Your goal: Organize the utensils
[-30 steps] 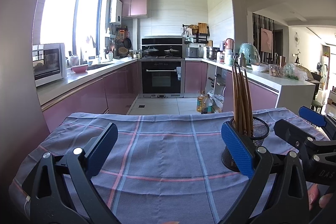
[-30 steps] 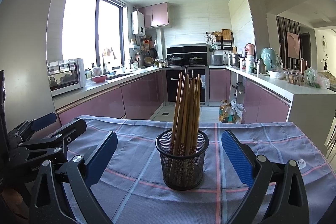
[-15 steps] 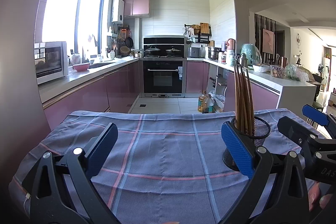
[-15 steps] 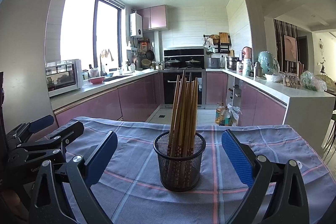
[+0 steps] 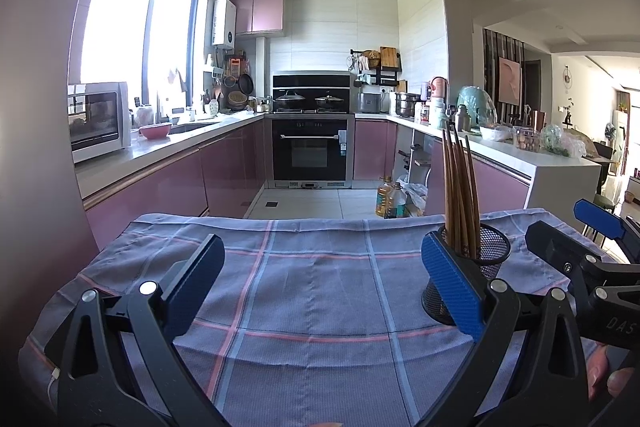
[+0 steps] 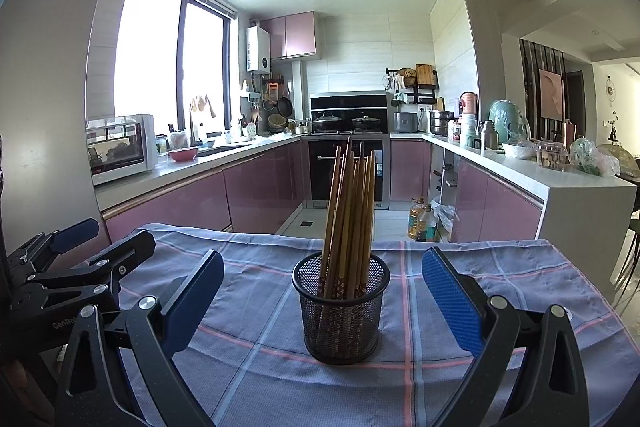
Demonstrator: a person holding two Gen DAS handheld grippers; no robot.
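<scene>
Fingers on my left gripper (image 5: 322, 287) stand wide apart with nothing between them, only the blue-grey checked cloth with pink stripes (image 5: 312, 291) that covers the bench. My landmark is the black round wire-mesh holder (image 6: 341, 311), which stands upright on that cloth. In the left wrist view the holder (image 5: 474, 267) sits to the right of the left gripper, partly hidden behind that gripper's right blue-padded finger (image 5: 452, 283); I cannot tell whether the pad touches the mesh or is only in front of it. A bundle of brown wooden chopsticks (image 5: 458, 195) rises out of the holder, thin ends up, leaning slightly and fanned at the top.

In the right wrist view the left gripper (image 6: 76, 259) shows at the left edge, to the left of the holder and clear of it. Moving right, my right gripper (image 6: 323, 299) faces the holder squarely: its fingers are spread wide, one on each side of the holder, neither touching the mesh. The chopsticks (image 6: 350, 211) all stand inside the holder, patterned ends down at the bottom of the mesh. Right of the holder the cloth runs on to the bench edge. In the left wrist view the right gripper (image 5: 576, 239) appears just right of the holder, and fingertips of the person's hand (image 5: 612, 375) show below it at the frame edge.
</scene>
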